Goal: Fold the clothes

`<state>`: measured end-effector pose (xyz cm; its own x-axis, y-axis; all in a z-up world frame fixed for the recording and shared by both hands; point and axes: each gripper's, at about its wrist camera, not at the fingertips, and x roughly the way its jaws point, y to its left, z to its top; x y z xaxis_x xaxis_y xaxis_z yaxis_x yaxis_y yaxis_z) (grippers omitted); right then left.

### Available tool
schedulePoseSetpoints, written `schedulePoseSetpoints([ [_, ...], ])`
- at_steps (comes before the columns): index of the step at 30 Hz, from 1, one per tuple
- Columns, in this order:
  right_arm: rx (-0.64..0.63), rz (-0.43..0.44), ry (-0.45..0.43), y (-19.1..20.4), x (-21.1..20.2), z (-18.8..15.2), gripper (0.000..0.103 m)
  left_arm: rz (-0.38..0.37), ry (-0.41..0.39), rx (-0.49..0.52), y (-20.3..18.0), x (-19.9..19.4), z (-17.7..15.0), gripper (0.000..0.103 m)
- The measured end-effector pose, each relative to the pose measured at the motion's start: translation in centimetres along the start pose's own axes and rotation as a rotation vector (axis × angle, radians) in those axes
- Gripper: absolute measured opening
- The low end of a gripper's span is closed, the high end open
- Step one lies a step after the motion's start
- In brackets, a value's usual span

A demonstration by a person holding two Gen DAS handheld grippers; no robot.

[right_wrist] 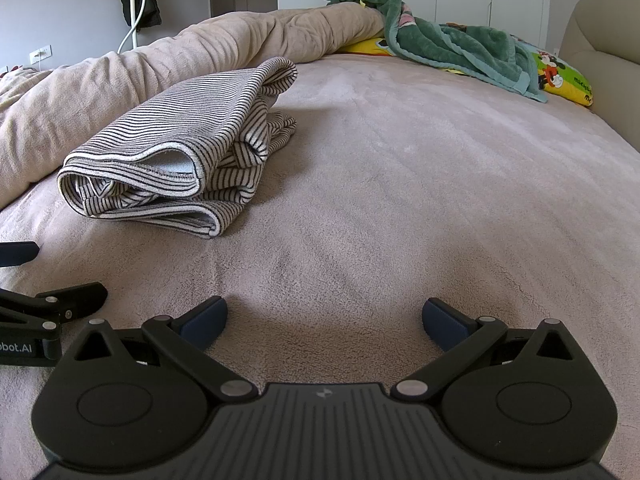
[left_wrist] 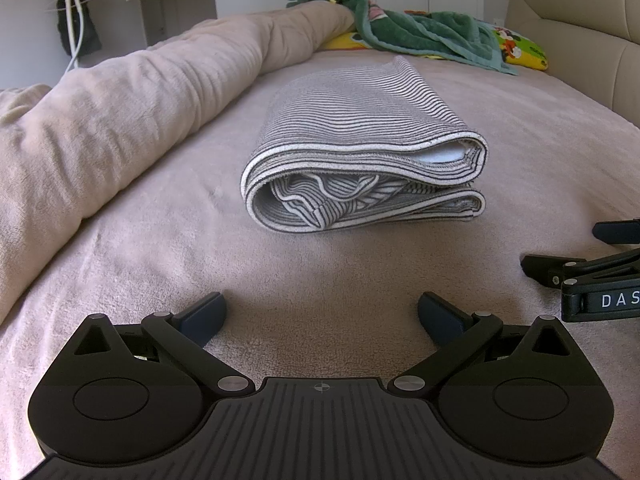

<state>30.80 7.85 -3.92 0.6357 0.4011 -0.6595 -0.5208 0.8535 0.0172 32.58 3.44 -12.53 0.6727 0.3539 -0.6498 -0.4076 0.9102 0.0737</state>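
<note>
Bedroom, daylight. A bed covered with a pale pink fleece blanket [left_wrist: 360, 272] fills both views. A long rolled beige duvet [left_wrist: 132, 92] runs along its left side toward the far end. A crumpled green plush blanket [left_wrist: 432, 28] lies at the far end over a yellow cartoon-print pillow [right_wrist: 568, 76]. A beige padded headboard [left_wrist: 580, 24] stands at the right.

Grey-and-white striped folded garment [left_wrist: 360, 152]: lies flat on the bed, just beside the duvet, well ahead of both claws and touching neither.

Left wrist view only: the garment head-on, its open folded end facing the camera, stacked layers and loose inner folds visible. The right claw [left_wrist: 560, 256] shows at the right edge, with "DAS" lettering on its body.

Right wrist view only: the garment from its right side, with bunched striped fabric spilling out of the fold along that side. A wall socket [right_wrist: 40, 54] and a white stand with dark clothing hung on it [right_wrist: 138, 0] are clearer here. The left claw [right_wrist: 52, 276] shows at the left edge.

Pose: left claw low over the blanket, pointing straight at the garment, fingers spread wide, gripping nothing. Right claw alongside it, low and level, aimed at bare blanket right of the garment, fingers [right_wrist: 204, 318] also spread wide, nothing between them.
</note>
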Motion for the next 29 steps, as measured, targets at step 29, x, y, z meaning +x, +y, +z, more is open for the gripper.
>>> schedulePoseSetpoints([
  [29, 0.009, -0.009, 0.002, 0.2, 0.1, -0.1, 0.103, -0.023, 0.086, -0.021, 0.4, 0.4, 1.2, 0.103],
])
